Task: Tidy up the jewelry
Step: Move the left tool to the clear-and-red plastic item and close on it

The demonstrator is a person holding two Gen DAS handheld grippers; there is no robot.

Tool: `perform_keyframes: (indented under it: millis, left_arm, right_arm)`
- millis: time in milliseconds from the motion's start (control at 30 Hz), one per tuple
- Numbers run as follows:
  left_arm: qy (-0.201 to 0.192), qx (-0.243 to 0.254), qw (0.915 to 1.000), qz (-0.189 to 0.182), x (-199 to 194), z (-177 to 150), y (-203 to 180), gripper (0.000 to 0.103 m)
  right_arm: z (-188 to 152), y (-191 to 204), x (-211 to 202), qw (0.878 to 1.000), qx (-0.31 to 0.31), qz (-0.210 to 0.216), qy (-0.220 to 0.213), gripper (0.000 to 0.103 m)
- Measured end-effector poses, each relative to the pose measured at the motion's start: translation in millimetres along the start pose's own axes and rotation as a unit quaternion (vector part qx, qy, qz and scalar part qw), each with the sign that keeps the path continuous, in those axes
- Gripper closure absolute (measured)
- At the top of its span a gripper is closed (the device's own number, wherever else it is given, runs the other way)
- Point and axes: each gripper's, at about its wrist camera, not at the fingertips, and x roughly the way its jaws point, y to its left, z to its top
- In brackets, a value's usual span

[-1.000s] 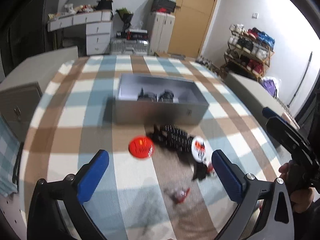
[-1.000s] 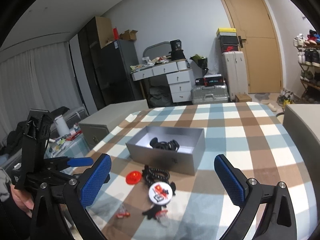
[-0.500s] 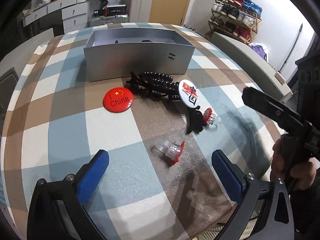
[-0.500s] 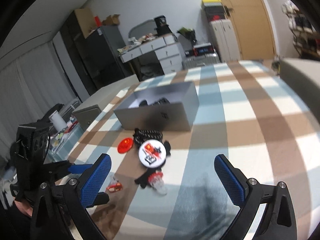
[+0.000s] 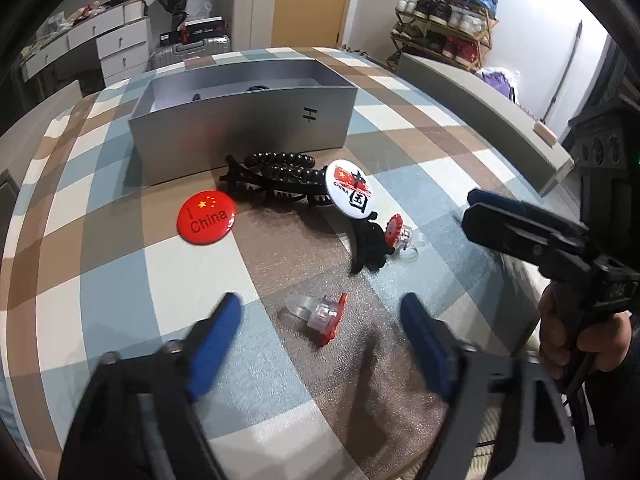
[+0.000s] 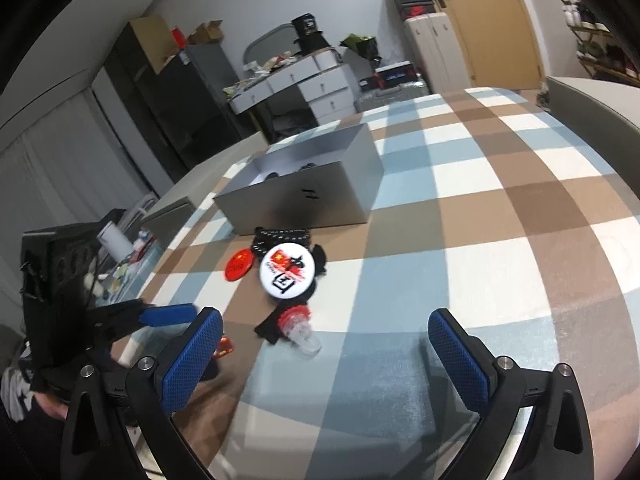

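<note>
A grey open box (image 5: 244, 120) stands on the checked tablecloth, with dark items inside. In front of it lie a red "I China" badge (image 5: 207, 217), a black bead bracelet with a hair claw (image 5: 276, 178), a white China badge (image 5: 351, 193), a black clip (image 5: 370, 246) and two clear rings with red tops (image 5: 318, 316) (image 5: 400, 236). My left gripper (image 5: 320, 340) is open, its fingers on either side of the nearer ring, just short of it. My right gripper (image 6: 320, 360) is open and empty, near the other ring (image 6: 298, 326).
The box (image 6: 304, 192) sits past the jewelry in the right wrist view. A grey bench (image 5: 480, 100) runs along the table's right side. Drawers (image 5: 116, 44), suitcases and a shoe rack (image 5: 444, 8) stand behind. The right gripper's arm (image 5: 532, 236) reaches in from the right.
Both grippers have moved down and closer to the jewelry. My left gripper's fingers have narrowed around the nearer ring. The items have not moved.
</note>
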Motion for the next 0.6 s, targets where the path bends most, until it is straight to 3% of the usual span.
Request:
perform_keyframes:
  millis: [100,300,500,600]
  left_arm:
    - [0.005,0.002,1.0000,0.000,2.0,0.0,-0.3,0.044]
    - [0.007,0.010,0.9999,0.005,0.7,-0.8,-4.7,0.046]
    - [0.010,0.027,0.9994,0.018,5.4,-0.7,-6.5,0.078]
    - [0.010,0.019,0.9998,0.005,3.7,-0.3,-0.9,0.079]
  right_arm:
    - [0.1,1.1,-1.6,1.000,-0.002,0.003,-0.001,0.000]
    - [-0.2,-0.1,3.1,1.000,0.004,0.008,0.013,0.000]
    - [-2.1,-0.9,0.9,1.000,0.006,0.011,0.017,0.000]
    - [-1.1,0.9,3.7,0.999,-0.003,0.005,0.032,0.000]
